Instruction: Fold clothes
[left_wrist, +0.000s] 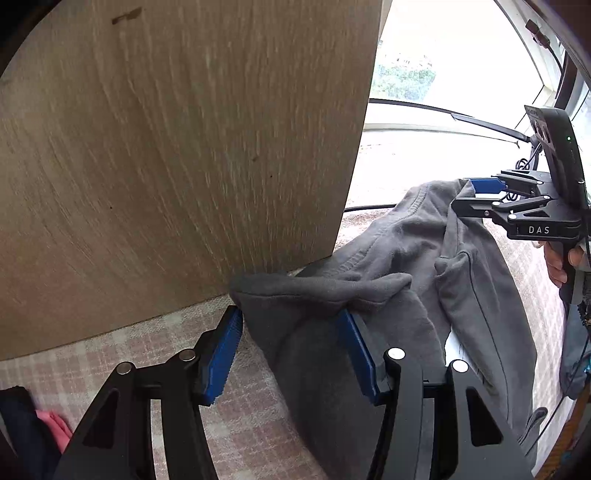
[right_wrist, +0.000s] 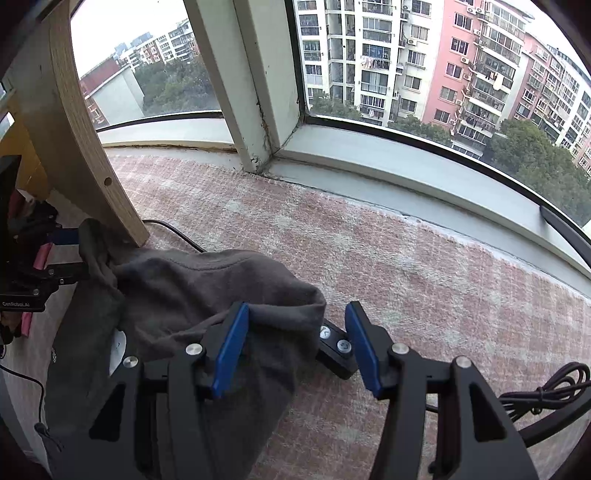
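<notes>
Garment: a grey sweatshirt lies crumpled on a pink-checked blanket, just beside a wooden panel.
Left gripper: 2 blue fingers spread, a fold of sweatshirt between them, nearest the panel.
Right gripper: fingers spread over the sweatshirt's far edge, away from the panel.
Remote control: beside that edge.

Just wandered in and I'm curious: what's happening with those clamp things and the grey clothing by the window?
A person is folding clothes using a hand-held gripper in each hand. A grey garment lies rumpled on a checked pink cloth by the window. The left gripper and the right gripper each straddle a bunched edge of it at opposite ends, with the pads apart, not pinching. No neat fold shows yet.
</notes>
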